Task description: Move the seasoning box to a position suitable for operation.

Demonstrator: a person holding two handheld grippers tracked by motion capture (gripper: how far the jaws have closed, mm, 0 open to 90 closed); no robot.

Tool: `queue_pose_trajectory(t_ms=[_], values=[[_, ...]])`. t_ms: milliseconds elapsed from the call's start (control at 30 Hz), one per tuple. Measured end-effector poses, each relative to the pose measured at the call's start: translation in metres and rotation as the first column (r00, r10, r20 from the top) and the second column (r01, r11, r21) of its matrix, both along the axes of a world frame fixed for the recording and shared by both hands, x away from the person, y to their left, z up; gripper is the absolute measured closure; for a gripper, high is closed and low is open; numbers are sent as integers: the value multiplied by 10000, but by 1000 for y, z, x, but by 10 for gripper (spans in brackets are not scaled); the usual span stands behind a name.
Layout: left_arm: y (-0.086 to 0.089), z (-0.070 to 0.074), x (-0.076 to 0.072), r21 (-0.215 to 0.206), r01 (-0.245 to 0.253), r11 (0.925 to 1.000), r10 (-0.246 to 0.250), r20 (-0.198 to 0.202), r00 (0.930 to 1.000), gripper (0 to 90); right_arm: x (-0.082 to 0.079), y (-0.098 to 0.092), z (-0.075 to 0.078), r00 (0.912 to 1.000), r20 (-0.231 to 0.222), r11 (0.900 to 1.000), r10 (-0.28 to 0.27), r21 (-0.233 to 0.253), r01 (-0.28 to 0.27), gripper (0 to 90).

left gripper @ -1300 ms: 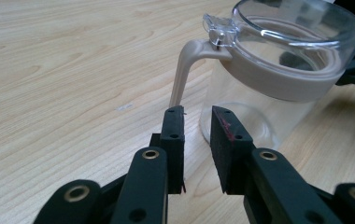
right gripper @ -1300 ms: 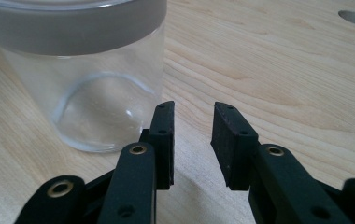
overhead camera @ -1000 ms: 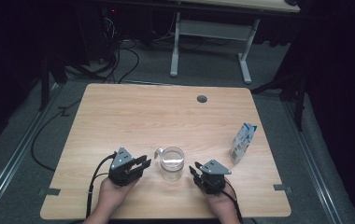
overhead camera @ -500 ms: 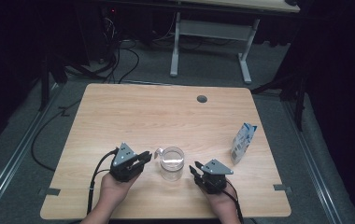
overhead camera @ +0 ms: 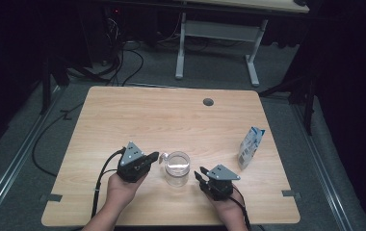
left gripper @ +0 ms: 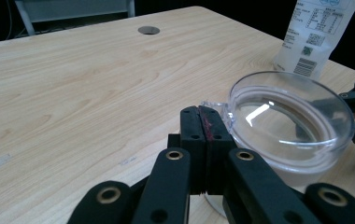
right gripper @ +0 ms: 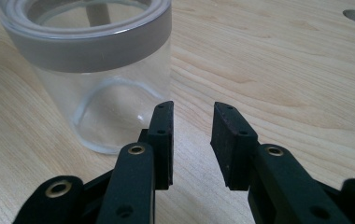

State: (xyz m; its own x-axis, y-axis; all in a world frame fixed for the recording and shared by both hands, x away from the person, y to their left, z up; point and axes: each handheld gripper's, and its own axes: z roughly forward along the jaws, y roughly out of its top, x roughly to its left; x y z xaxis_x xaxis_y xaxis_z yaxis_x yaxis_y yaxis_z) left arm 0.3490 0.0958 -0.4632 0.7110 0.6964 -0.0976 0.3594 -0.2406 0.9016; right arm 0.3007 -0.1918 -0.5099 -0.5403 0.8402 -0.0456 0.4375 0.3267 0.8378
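Observation:
A clear plastic jar [overhead camera: 176, 168] with a see-through lid [left gripper: 290, 112] stands upright on the wooden table [overhead camera: 171, 115], near its front edge. My left gripper [overhead camera: 155, 156] is at the jar's left, shut, jaws pressed flat together [left gripper: 205, 114]. Their tips meet a small clear tab [left gripper: 214, 103] that sticks out from the lid; whether the tab is pinched I cannot tell. My right gripper [overhead camera: 200, 174] rests low at the jar's right, open [right gripper: 192, 116], with nothing between its jaws. The jar [right gripper: 96, 70] stands just left of its left jaw.
A white and blue pouch [overhead camera: 250, 147] stands upright to the right of the jar, also seen behind the lid [left gripper: 318, 35]. A round cable hole [overhead camera: 208, 102] lies at the table's far side. Cables trail off the front edge from both grippers.
The left gripper has shifted slightly forward and toward the jar's lid. The right gripper and the jar have stayed put.

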Motion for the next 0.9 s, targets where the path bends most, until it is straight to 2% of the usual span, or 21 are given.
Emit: queue_pose_trajectory(t_ms=[100,600,900], values=[[-2,2,2,-90,-84,9999,85,64,9999,897,0,0,1,10000,14,10000,-3,13,3,696],[-12,8,9,-28,-151,9999,151,154,9998,898,-2,1,3,9999,116,10000,52,28,-52,696],[-19,6,10,0,-123,9999,123,142,9998,899,-2,1,4,9999,138,10000,92,35,-92,697]])
